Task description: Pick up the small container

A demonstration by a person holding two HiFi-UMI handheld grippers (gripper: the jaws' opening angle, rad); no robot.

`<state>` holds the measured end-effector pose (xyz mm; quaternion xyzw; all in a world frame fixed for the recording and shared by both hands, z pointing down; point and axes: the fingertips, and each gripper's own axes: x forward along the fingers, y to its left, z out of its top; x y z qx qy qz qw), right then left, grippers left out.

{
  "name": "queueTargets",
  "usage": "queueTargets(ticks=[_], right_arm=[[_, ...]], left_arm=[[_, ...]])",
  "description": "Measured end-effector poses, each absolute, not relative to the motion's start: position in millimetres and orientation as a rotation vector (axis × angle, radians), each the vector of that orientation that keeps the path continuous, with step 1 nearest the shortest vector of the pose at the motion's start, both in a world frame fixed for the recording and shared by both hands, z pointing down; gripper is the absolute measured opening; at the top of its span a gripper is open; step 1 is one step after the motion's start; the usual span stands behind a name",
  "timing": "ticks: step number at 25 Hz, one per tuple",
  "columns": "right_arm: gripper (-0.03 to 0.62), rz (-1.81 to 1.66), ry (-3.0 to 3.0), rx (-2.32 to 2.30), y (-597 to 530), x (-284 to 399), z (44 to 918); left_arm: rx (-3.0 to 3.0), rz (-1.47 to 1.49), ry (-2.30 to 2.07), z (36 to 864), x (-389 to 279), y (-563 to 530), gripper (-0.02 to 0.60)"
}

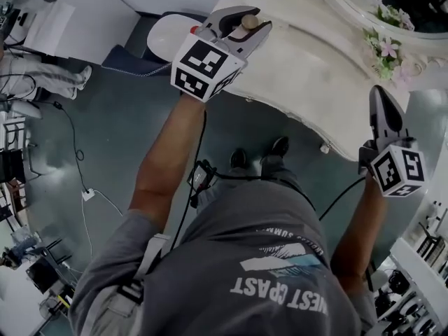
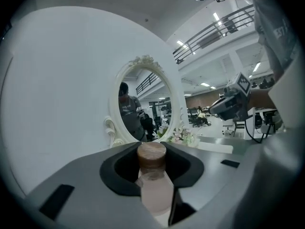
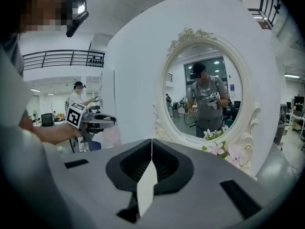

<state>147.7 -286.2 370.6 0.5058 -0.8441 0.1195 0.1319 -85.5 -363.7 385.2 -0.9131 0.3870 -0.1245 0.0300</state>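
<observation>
Clamped between the left gripper's (image 1: 249, 25) jaws, the small container (image 2: 153, 187) is filling the bottom of the left gripper view: a pale pink frosted bottle with a round brown stopper (image 2: 151, 155) – the jaws are pressing in on its neck and shoulders from both sides. In the head view its stopper is poking out past the jaw tips, and the gripper is holding it over the left end of the white dressing table (image 1: 308, 72); whether the bottle's base is touching the tabletop cannot be told. Beyond the bottle, an oval mirror (image 2: 141, 61) in a carved white frame is standing against a white wall, with a cluster of pink and white artificial flowers (image 1: 383, 50) lying at its foot. The right gripper (image 1: 376, 94) is hanging near the table's right edge, well apart from the left one, and its jaws are pressing flat together with nothing between them. The person's legs and dark shoes (image 1: 259, 156) are standing on the teal floor (image 1: 119, 124) – a cable (image 1: 75, 159) is trailing across it.
</observation>
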Motion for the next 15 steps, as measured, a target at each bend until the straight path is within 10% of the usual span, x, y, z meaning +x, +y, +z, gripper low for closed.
queueTargets(ticks=[15], right_arm=[[0.026, 0.185, -2.577, 1.458, -263.6, 118.8, 321.3]], left_arm=[[-2.731, -0.365, 1.11, 298.2, -113.6, -276.6, 0.132]])
